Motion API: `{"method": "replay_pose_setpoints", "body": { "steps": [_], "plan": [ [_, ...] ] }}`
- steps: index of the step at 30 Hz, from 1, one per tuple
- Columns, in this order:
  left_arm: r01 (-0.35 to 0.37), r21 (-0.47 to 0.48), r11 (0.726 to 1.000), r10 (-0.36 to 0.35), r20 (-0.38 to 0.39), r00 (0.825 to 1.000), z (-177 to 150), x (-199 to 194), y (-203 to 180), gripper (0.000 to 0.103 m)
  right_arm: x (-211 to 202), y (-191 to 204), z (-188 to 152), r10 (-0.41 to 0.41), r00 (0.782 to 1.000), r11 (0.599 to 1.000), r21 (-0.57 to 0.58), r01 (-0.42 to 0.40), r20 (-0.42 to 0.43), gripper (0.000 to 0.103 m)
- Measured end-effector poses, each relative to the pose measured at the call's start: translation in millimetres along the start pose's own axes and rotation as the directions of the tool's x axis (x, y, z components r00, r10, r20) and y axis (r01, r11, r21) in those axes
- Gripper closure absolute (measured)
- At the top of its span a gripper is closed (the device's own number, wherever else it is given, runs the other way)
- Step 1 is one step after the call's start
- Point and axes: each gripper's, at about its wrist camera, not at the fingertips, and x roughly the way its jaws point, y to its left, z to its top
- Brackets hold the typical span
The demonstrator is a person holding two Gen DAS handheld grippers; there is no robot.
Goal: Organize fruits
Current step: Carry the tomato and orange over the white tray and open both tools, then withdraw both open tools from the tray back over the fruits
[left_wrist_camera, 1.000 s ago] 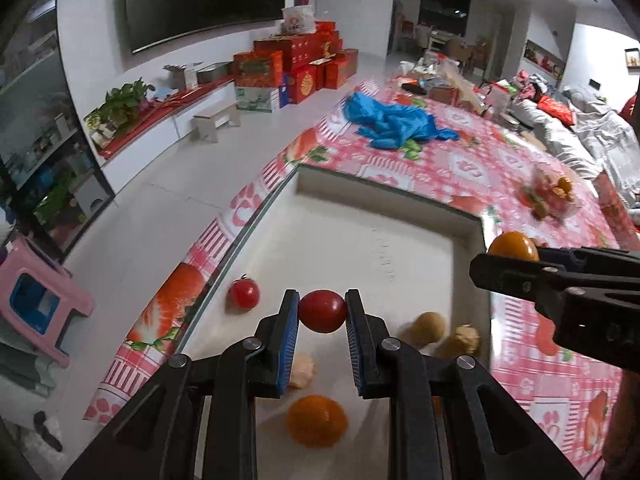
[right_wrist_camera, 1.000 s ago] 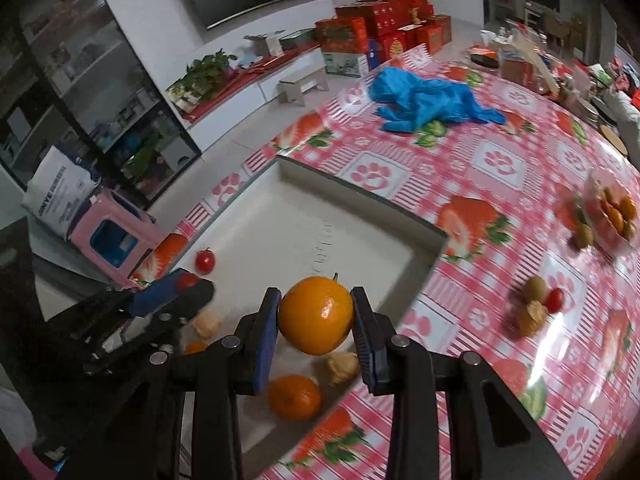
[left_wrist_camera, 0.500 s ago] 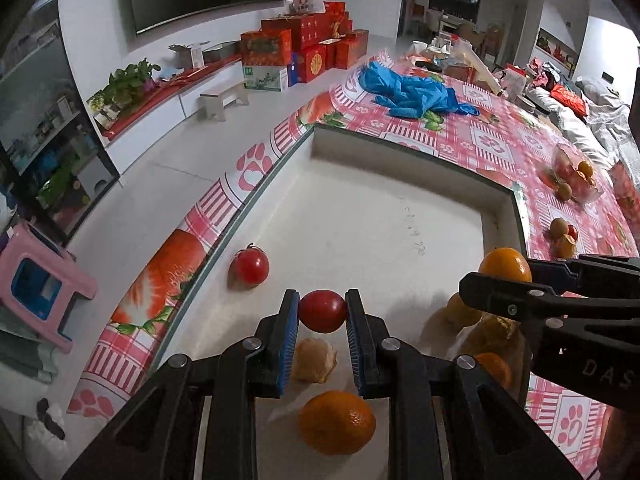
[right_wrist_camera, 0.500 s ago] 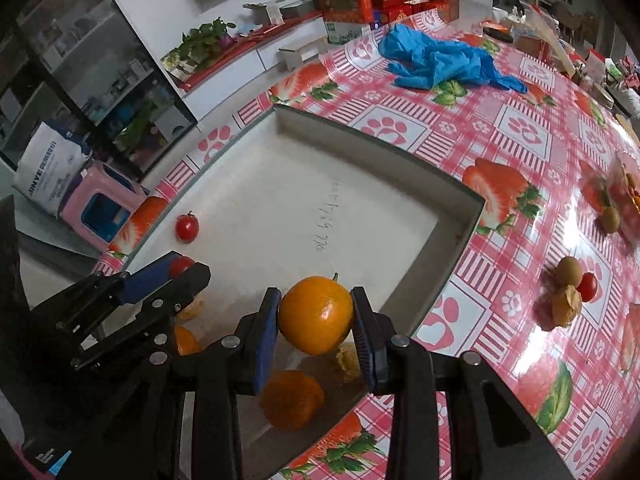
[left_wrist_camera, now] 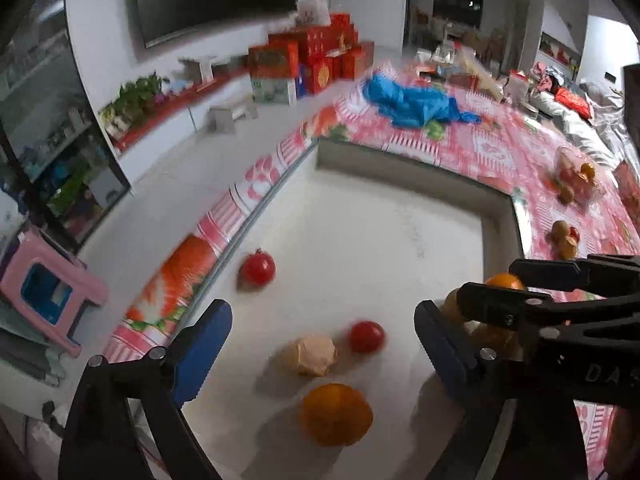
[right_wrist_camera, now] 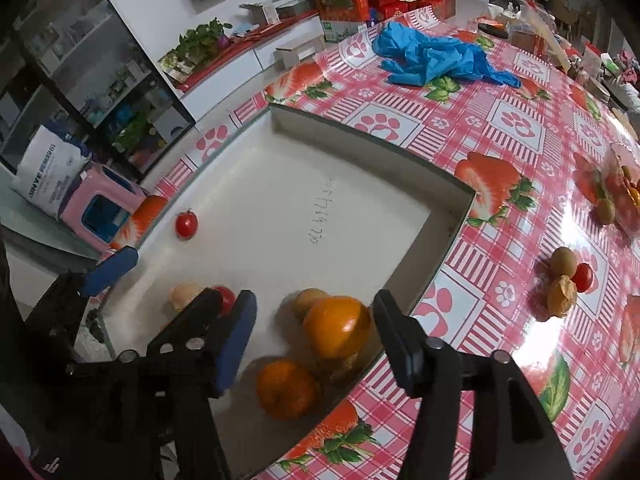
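Left hand-held gripper (left_wrist_camera: 322,338) jaws opening, wide apart, blue pads clear of the small red tomato (left_wrist_camera: 367,336) lying between them on the tray floor. Right hand-held gripper (right_wrist_camera: 314,338) jaws opening too; a glossy round orange (right_wrist_camera: 338,332) sits between the pads, neither pad pressing it. White tray (right_wrist_camera: 448,224) rests on the strawberry-print surface (right_wrist_camera: 500,128). In the tray: two oranges counting a second one (right_wrist_camera: 286,388), two tomatoes counting a far one (right_wrist_camera: 186,225), one pale husked fruit (left_wrist_camera: 312,356), one tan round fruit (right_wrist_camera: 308,300). Blue cloth (right_wrist_camera: 436,56) lies well apart.
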Motion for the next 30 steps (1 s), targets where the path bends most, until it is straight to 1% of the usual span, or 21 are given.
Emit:
{"method": "replay_pose_setpoints", "body": {
  "steps": [2,4,6,9,10,12,14,16,21,23,25,26,27,28,30],
  "plan": [
    [0.007,0.022,1.000,-0.007,-0.018,1.000,2,-3,-1,0.010,-3,-1,1,-0.003,1.000,1.000,0.008,0.003,-0.003,0.021],
    [0.001,0.034,0.999,0.000,-0.017,1.000,4,-6,-1,0.010,-8,-3,1,0.010,1.000,1.000,0.018,-0.010,0.004,0.021],
    [0.003,0.035,0.999,-0.002,-0.015,1.000,7,-12,-1,0.010,-13,-6,0,0.025,1.000,0.999,0.027,-0.025,0.005,0.017],
    [0.037,0.027,0.999,-0.036,-0.025,0.999,14,-23,-2,0.010,-25,-14,-2,0.056,0.998,0.997,0.048,-0.057,0.015,0.005],
    [0.059,0.030,0.998,-0.058,-0.030,0.998,17,-29,-3,0.009,-30,-18,-2,0.068,0.998,0.996,0.064,-0.069,0.019,0.000],
    [0.084,0.041,0.996,-0.083,-0.029,0.996,22,-38,-9,0.009,-41,-27,-3,0.104,0.994,0.990,0.097,-0.107,0.034,0.000],
    [0.093,0.069,0.993,-0.092,-0.015,0.996,28,-51,-18,0.009,-54,-40,-4,0.140,0.989,0.979,0.139,-0.146,0.056,0.000],
    [0.121,0.086,0.989,-0.121,-0.006,0.993,35,-63,-26,0.009,-70,-53,-3,0.152,0.984,0.971,0.173,-0.165,0.088,0.000],
    [0.227,0.089,0.970,-0.228,0.001,0.974,55,-93,-50,0.009,-114,-90,-1,0.169,0.969,0.942,0.258,-0.212,0.182,0.000],
    [0.248,0.104,0.963,-0.250,0.007,0.968,63,-104,-62,0.009,-128,-105,-1,0.166,0.964,0.930,0.293,-0.223,0.208,0.000],
    [0.261,0.126,0.957,-0.265,0.016,0.964,71,-116,-74,0.009,-142,-123,-3,0.174,0.956,0.907,0.339,-0.248,0.235,0.000],
    [0.272,0.132,0.953,-0.277,0.019,0.961,74,-121,-79,0.009,-150,-135,-5,0.184,0.949,0.890,0.367,-0.271,0.255,0.000],
    [0.285,0.135,0.949,-0.290,0.021,0.957,77,-126,-82,0.009,-156,-144,-8,0.188,0.944,0.876,0.387,-0.287,0.272,0.000],
    [0.310,0.136,0.941,-0.316,0.025,0.948,82,-133,-87,0.009,-159,-152,-9,0.188,0.941,0.868,0.400,-0.294,0.283,0.000],
    [0.342,0.132,0.930,-0.349,0.035,0.936,89,-142,-92,0.009,-170,-169,-12,0.161,0.938,0.858,0.426,-0.288,0.308,0.000]
  ]
}}
